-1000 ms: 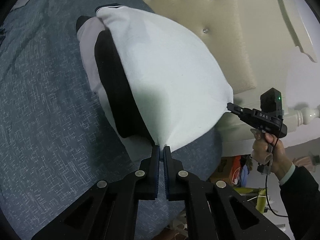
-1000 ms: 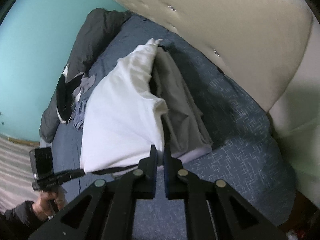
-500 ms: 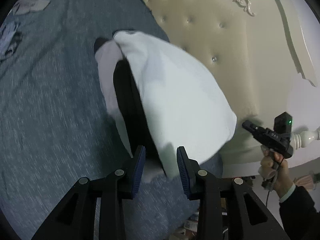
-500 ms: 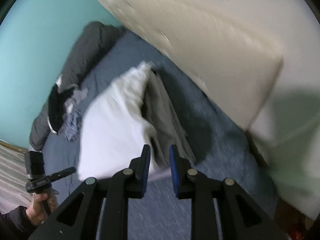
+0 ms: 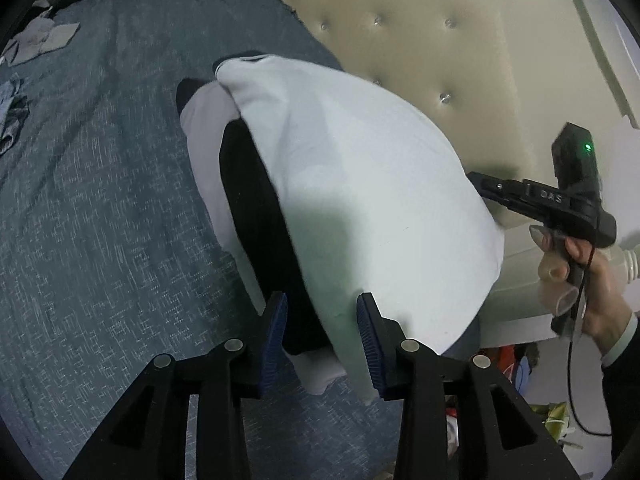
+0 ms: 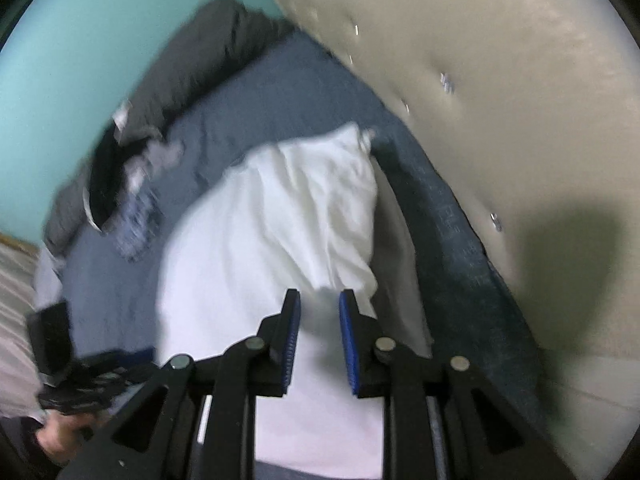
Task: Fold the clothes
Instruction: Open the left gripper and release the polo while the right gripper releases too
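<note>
Cloth lies in a folded stack on the blue bedspread [image 5: 100, 208], close along the cream tufted headboard [image 5: 420, 60]: a white garment [image 5: 360, 184] on top, a black layer [image 5: 256, 216] showing beneath its left edge, and a paler grey piece under that. The left gripper [image 5: 322, 320] hangs over the stack's near corner with its jaws opening; the white hem sits between the blue pads, which stand clear of it. The right gripper [image 6: 319, 312] is also parted, over the white garment's near edge, pressing on nothing. In the left wrist view it shows beside the garment's right corner, held in a hand [image 5: 592, 280]. Open bedspread stretches wide to the left of the stack; a dark heap of clothes [image 6: 160, 112] lies well apart by the teal wall [image 6: 100, 40].
</note>
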The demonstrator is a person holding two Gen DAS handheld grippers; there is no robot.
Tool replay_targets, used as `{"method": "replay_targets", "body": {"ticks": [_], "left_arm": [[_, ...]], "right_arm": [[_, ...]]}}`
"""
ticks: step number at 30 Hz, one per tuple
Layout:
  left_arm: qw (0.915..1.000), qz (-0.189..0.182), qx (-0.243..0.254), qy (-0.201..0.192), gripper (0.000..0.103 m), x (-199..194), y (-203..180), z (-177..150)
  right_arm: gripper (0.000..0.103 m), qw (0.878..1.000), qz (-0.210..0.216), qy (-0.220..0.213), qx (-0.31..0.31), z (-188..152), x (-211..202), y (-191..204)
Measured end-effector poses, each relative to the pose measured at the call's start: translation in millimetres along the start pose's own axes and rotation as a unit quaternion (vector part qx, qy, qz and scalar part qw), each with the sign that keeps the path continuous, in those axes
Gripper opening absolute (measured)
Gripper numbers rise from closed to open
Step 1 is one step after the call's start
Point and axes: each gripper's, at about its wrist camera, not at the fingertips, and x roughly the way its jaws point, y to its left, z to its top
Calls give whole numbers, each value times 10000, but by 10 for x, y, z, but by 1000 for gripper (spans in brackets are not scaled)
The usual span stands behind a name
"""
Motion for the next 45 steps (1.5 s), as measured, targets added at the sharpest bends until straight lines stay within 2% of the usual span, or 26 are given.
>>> {"method": "replay_targets", "body": {"ticks": [2,4,7,8,10,17,23,24,26,28,34,40,45], "left_arm": [[10000,12,-9,-26,40,-3,42,7],[9999,10,-68,-82,41,-27,92,40],[9999,22,-103,-137,42,-51,136,89],[9998,23,-97,-151,42,-59,142,103],[9998,12,-72,-175,43,-81,142,116],[9997,21,121,-210,48,-129,95,165],[9998,-72,106,-179,48,-38,130,200],[9998,-83,102,-168,48,-27,127,194],[9998,-99,111,-139,48,3,119,181],[9998,-89,129,-103,48,38,118,168],[9998,-112,151,15,48,127,120,129],[9998,-130,128,48,48,152,148,115],[9998,-141,134,49,48,127,151,110]], "right_arm": [[19,9999,-60,16,157,53,3,-80],[19,9996,56,-166,221,160,-73,-111],[20,9995,-9,-265,198,399,-74,-88],[27,9995,-45,-226,215,487,-26,-84],[31,9995,-118,-133,243,654,83,-65],[31,9986,-401,202,268,1007,535,-40],[31,9973,-526,486,149,1139,810,-76],[30,9970,-546,526,130,1140,845,-87],[10,9967,-582,562,93,1134,901,-102],[6,9973,-549,479,126,1128,901,-117],[5,9976,-509,95,450,1137,774,-264],[5,9948,-1022,-1,34,1098,737,-165],[6,9815,-1809,-58,-622,1081,705,25]]}}
